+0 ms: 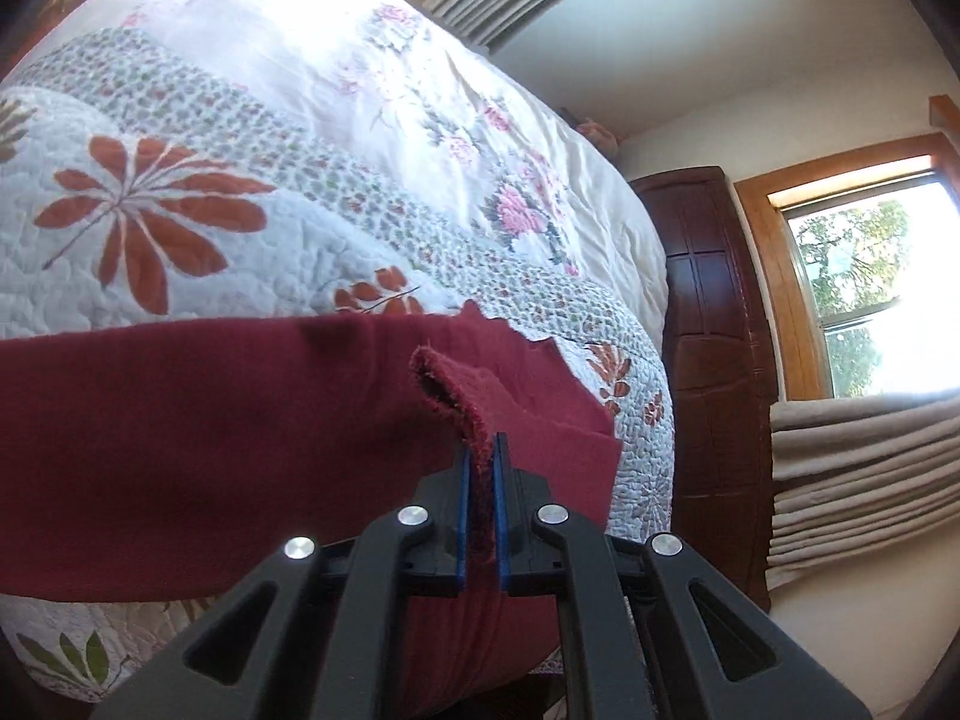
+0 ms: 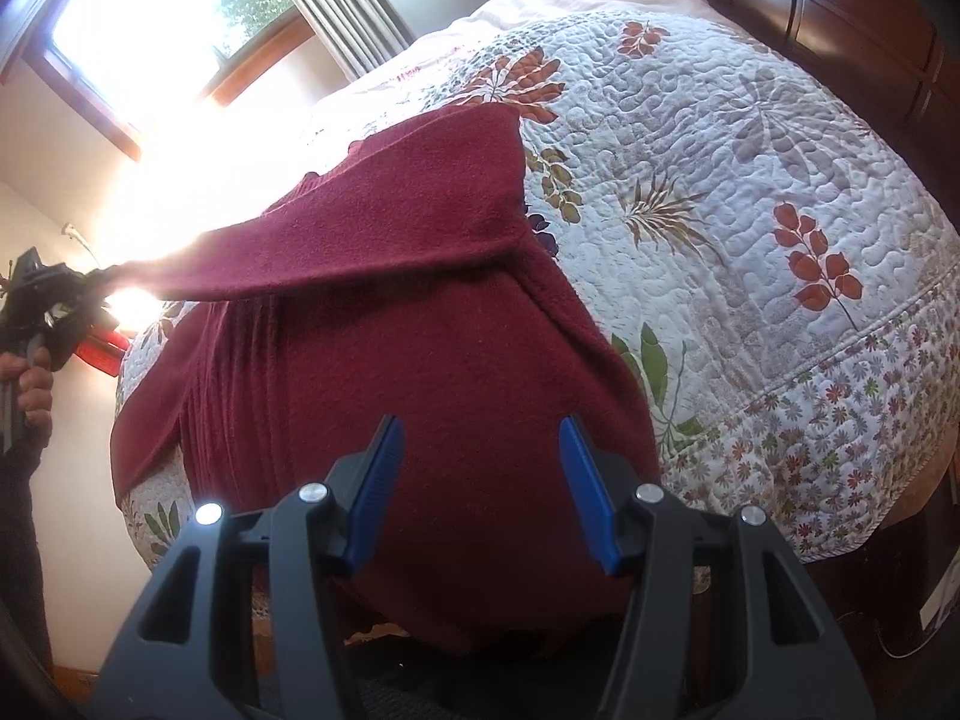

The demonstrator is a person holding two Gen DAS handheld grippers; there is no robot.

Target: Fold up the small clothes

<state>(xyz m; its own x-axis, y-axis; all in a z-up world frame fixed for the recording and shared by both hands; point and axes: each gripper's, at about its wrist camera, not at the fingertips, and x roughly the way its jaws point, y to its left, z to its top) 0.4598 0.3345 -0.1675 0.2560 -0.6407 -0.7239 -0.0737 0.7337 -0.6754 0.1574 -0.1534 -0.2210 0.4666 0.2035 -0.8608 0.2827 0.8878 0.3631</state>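
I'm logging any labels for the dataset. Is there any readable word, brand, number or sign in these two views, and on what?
None: no readable text on the maroon garment, the floral quilt, the left gripper or the right gripper.

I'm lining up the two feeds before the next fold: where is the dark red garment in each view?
Left wrist view: the dark red garment fills the lower left and centre; the left tongs are shut on its frayed edge.
Right wrist view: it fills the centre, under the open right tongs; a fold stretches left toward the left tongs at the picture's left edge.
Shared landmark: the leaf-print quilt beneath it.
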